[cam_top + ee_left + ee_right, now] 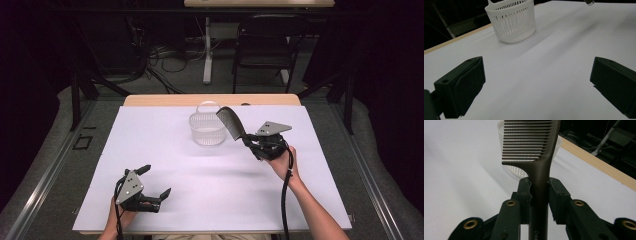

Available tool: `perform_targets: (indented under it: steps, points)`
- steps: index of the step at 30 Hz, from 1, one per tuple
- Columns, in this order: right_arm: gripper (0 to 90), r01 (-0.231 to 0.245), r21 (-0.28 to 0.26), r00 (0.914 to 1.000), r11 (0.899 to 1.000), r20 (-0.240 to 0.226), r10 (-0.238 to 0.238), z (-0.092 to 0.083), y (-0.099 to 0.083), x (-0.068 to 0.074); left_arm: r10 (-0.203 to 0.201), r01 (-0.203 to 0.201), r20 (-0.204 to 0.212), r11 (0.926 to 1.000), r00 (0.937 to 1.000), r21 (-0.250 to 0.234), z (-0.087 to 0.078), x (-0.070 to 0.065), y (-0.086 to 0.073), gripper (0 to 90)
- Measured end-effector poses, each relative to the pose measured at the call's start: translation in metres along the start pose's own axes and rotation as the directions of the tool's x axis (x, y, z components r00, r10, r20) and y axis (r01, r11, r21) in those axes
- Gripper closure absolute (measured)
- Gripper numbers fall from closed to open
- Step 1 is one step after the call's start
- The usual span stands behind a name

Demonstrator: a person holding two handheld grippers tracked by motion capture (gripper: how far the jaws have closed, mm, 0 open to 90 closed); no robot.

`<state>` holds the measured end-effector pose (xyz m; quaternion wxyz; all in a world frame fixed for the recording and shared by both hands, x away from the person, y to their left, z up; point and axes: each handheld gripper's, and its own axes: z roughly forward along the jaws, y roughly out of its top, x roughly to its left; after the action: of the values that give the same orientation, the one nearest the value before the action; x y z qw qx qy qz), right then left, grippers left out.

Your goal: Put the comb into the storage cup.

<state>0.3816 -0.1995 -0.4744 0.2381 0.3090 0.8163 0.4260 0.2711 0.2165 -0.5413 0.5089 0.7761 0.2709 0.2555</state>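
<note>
Right gripper (539, 195) clamped on comb (534, 147) handle lettered "Crea", left gripper (536, 85) wide open, empty

The white table sheet (200, 170) is evenly and brightly lit from above, while the room behind it sinks into near black. Shadows on the sheet are soft and faint: a pale smear lies under the right gripper (252, 142) and another beside the basket (207, 129). There is no harsh glare. The high view is slightly soft. In the left gripper view the near jaws are blurred; in the right gripper view the comb (534, 147) is sharp and the background is soft.
</note>
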Motion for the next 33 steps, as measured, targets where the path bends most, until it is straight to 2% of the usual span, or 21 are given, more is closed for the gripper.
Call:
perform_targets:
  steps: [33]
  points:
    - [72.8,-0.003,-0.073,0.9998,0.997,0.019,0.005,0.002,0.024,-0.005,0.001,-0.001,0.0,1.0,1.0,0.002,0.001,0.0,0.0,0.0]
